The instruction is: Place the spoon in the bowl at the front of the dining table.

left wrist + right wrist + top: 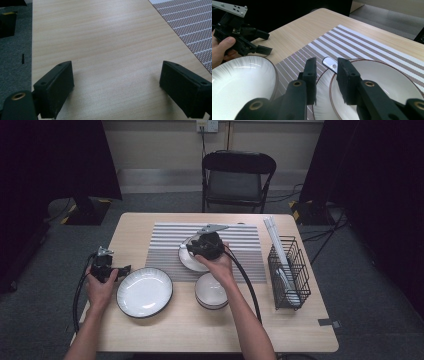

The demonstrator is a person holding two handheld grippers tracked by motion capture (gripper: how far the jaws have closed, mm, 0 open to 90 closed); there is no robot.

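The bench [165, 330] carried a striped mat [165, 245] at its far middle and a wire rack [292, 270] at the right. A large plate [144, 292] lay near left; a bowl [211, 292] sat near the middle. On the mat lay a smaller plate [324, 105] with a bowl [387, 82] on it. The right claw [325, 75] hovered over that bowl's rim — partly parted, gripping nothing, a white spoon handle [330, 64] just beyond. The left claw [116, 82] rested released over bare bench, left of the large plate.

the right gripper [192, 249] hides much of the small plate [191, 261]; the spoon's [330, 64] handle is hidden too.
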